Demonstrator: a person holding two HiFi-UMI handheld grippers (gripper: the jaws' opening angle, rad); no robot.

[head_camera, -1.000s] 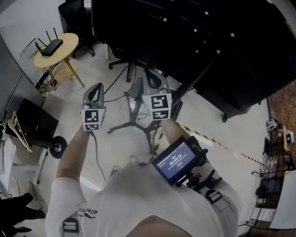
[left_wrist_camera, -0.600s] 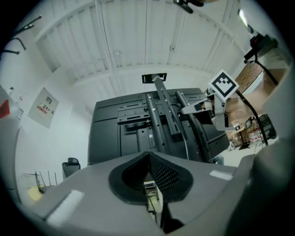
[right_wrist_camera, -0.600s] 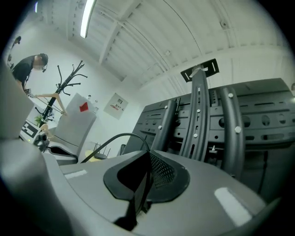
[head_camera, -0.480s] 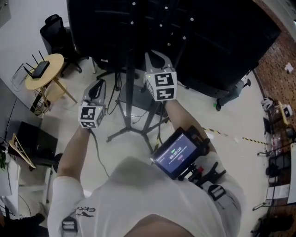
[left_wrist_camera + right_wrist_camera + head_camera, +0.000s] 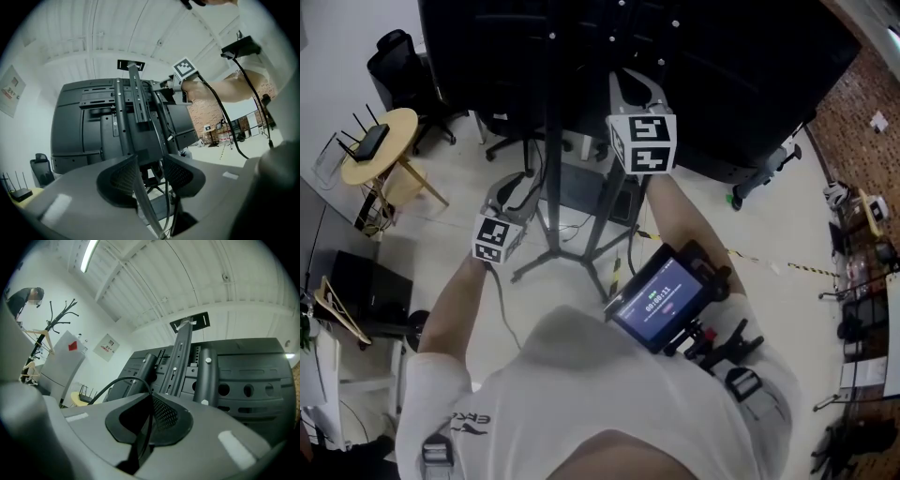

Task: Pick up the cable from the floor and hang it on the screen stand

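The cable (image 5: pixel 123 379), thin and black, is arching up from the left edge of the right gripper view and dropping into the right gripper (image 5: pixel 150 404). That gripper's jaws are pressing together on it, and the strand is running down between the mesh pads. The right gripper is reaching high, close behind the screen stand (image 5: pixel 180 357), whose upright bar and the dark rear of the screen (image 5: pixel 243 376) are filling the view just beyond the jaws. In the head view the left gripper (image 5: pixel 520 183) is hanging lower, just beside the stand's pole. Its jaws have just been opening and are standing apart, clamping nothing. A pale strand and a thin dark line are showing in the gap, and I cannot tell whether either is the cable. The stand's legs are spreading over the pale floor (image 5: pixel 769 234) below both grippers. A small lit display (image 5: pixel 661 300) is sitting at the person's chest. Off to the left, well apart from the stand, a round wooden table (image 5: pixel 398 141) is carrying a router (image 5: pixel 370 141), with a black office chair (image 5: pixel 394 56) near it.
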